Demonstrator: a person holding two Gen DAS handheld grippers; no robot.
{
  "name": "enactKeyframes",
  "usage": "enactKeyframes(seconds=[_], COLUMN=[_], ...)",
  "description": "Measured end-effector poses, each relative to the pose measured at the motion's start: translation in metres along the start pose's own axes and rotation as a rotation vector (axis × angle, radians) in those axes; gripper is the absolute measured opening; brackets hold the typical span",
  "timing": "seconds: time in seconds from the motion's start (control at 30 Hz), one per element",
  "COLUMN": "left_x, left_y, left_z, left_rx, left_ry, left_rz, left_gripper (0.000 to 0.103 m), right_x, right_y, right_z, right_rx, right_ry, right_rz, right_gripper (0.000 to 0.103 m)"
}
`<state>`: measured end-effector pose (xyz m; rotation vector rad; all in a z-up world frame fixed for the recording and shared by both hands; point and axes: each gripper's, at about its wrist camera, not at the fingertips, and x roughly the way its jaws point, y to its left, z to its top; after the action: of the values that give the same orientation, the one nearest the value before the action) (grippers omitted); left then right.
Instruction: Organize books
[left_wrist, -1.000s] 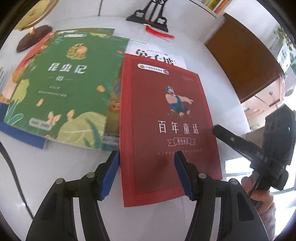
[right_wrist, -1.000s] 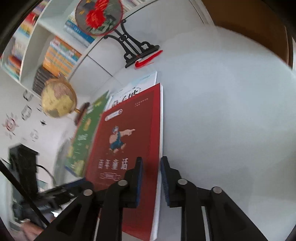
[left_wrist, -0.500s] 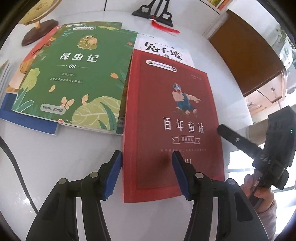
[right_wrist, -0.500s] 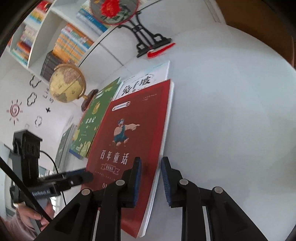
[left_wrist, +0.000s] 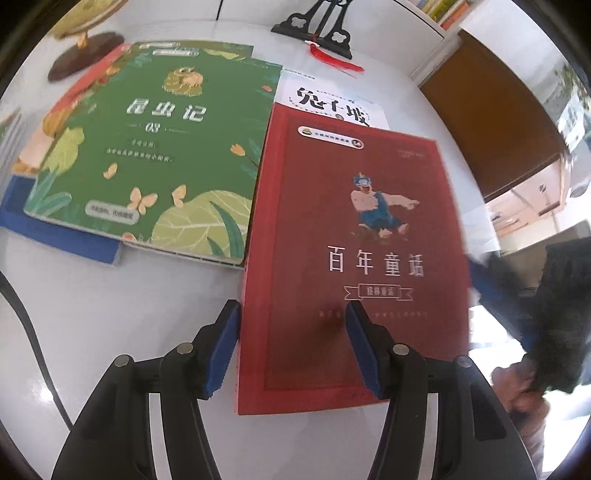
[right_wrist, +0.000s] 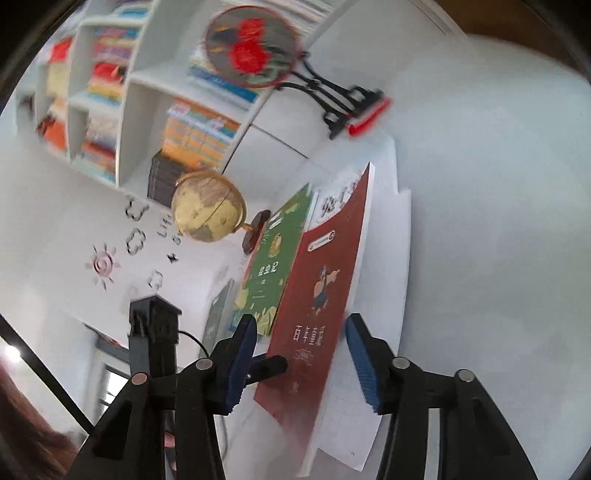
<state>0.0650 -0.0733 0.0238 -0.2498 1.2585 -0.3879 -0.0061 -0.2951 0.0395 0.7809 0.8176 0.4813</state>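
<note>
A red book (left_wrist: 343, 258) lies on the white table, partly over a white book (left_wrist: 332, 105). A green book (left_wrist: 155, 162) lies to its left on a stack with a blue book (left_wrist: 55, 232). My left gripper (left_wrist: 291, 347) is open, its fingers straddling the red book's near left part. My right gripper (right_wrist: 299, 362) is open at the red book's (right_wrist: 321, 295) right edge. The red cover looks lifted, with white pages (right_wrist: 380, 280) showing beneath. The right gripper shows blurred in the left wrist view (left_wrist: 517, 295).
A globe (right_wrist: 207, 206) on a wooden base stands at the table's far left. A round fan on a black stand (right_wrist: 258, 48) with a red tassel is at the back. Bookshelves (right_wrist: 110, 92) fill the wall. A brown cabinet (left_wrist: 498, 122) stands right.
My right gripper has opened wide and rolled, and the red book's right edge now appears raised between its fingers. My left gripper moved slightly closer over the book.
</note>
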Motion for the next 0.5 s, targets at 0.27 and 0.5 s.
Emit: enactKeyframes(seconds=[0.27, 0.5], left_x=[-0.029, -0.022], left_y=[0.01, -0.022], left_z=[0.0, 0.007], left_rx=[-0.116, 0.022], left_ry=[-0.117, -0.135], left_rz=[-0.266, -0.074], left_gripper=[0.054, 0.021], right_x=[0.021, 0.017], right_y=[-0.007, -0.009], right_z=[-0.011, -0.011], right_rx=[-0.019, 0.02], right_ry=[0.036, 0.009], right_rz=[-0.34, -0.301], right_gripper=[0.017, 0.017])
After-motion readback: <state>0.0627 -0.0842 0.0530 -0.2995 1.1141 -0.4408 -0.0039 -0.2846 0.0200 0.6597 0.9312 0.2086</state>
